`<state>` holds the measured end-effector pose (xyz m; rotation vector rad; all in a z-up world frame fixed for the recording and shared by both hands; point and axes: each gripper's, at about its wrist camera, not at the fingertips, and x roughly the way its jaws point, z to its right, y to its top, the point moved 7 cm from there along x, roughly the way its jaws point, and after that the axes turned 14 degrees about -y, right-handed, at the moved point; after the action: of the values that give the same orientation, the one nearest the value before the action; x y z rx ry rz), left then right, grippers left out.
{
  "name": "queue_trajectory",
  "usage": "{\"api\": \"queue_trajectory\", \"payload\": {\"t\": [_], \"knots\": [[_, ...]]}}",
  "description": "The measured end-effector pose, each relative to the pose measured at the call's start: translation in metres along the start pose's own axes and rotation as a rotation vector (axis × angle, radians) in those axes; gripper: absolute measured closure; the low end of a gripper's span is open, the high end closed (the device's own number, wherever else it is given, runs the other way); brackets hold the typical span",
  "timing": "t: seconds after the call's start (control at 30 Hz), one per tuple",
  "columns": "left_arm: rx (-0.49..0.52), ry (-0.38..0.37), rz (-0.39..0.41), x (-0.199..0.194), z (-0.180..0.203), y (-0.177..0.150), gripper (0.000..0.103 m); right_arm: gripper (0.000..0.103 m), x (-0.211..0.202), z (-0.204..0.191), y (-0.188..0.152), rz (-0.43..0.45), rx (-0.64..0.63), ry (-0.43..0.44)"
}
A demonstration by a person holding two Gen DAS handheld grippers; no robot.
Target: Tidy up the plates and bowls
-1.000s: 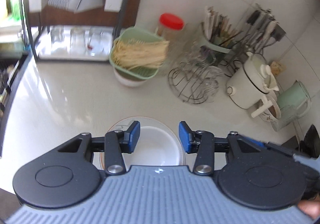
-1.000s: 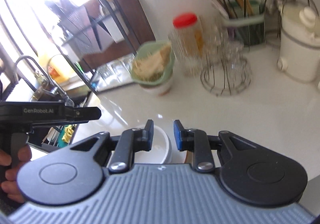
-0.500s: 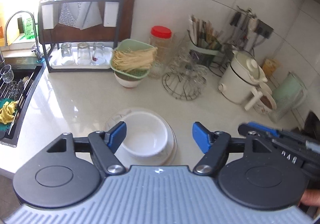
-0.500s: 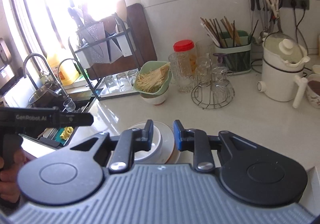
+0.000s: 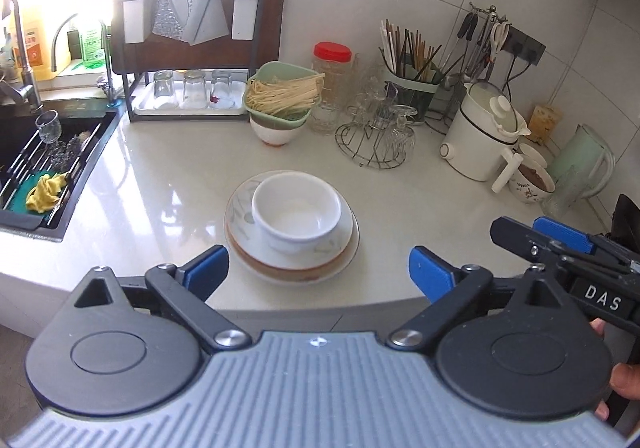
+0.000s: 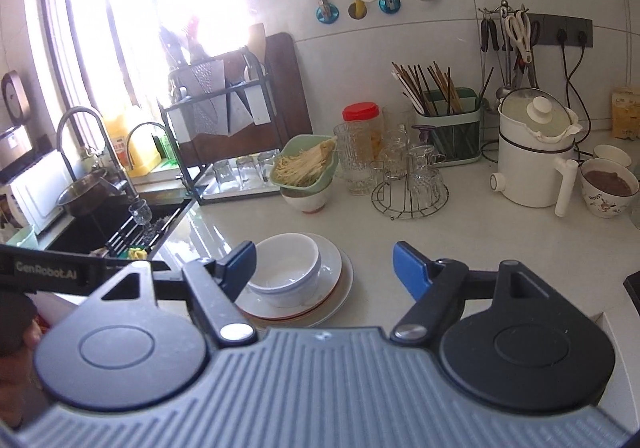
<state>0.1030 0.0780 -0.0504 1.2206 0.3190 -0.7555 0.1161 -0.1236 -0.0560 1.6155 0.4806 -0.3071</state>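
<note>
White bowl (image 5: 297, 213) sits in the stacked plates (image 5: 294, 262) near the table's (image 5: 168, 184) front edge; left tongs (image 5: 319, 272) and right tongs (image 6: 324, 266) have just been opening, both wide, nothing between them.

Bowl (image 5: 297, 211) on stacked plates (image 5: 294, 264), sink (image 5: 44, 168) to their left

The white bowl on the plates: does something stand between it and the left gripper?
Nothing visible does. The white bowl sits on the stacked plates, and only bare countertop and the plates' near rim lie between it and the left gripper. Its jaws have just been opening and hold nothing.
</note>
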Motion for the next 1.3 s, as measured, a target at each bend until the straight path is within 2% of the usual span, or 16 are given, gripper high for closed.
{"api": "queue_trajectory", "payload": {"t": [0.07,0.13,0.3,0.4,0.73,1.3], "knots": [[0.004,0.008,0.009,-0.008,0.003,-0.011,0.003,0.026,-0.008,0.0,-0.006,0.011,0.002,-0.005],[-0.003,0.013,0.011,-0.014,0.004,-0.021,0.003,0.019,-0.017,0.0,-0.011,0.032,0.001,-0.01],[-0.002,0.036,0.007,-0.026,0.004,-0.042,0.003,0.018,-0.032,0.001,-0.023,0.037,0.003,-0.008],[0.002,0.036,0.02,-0.034,0.006,-0.047,0.003,0.012,-0.038,0.003,-0.032,0.033,0.004,-0.023],[0.047,0.045,0.03,-0.041,0.016,-0.052,0.003,0.012,-0.047,0.005,-0.048,0.016,0.019,-0.042],[0.044,0.046,0.029,-0.051,0.022,-0.065,0.003,0.012,-0.057,0.006,-0.06,0.007,0.021,-0.06]]}}
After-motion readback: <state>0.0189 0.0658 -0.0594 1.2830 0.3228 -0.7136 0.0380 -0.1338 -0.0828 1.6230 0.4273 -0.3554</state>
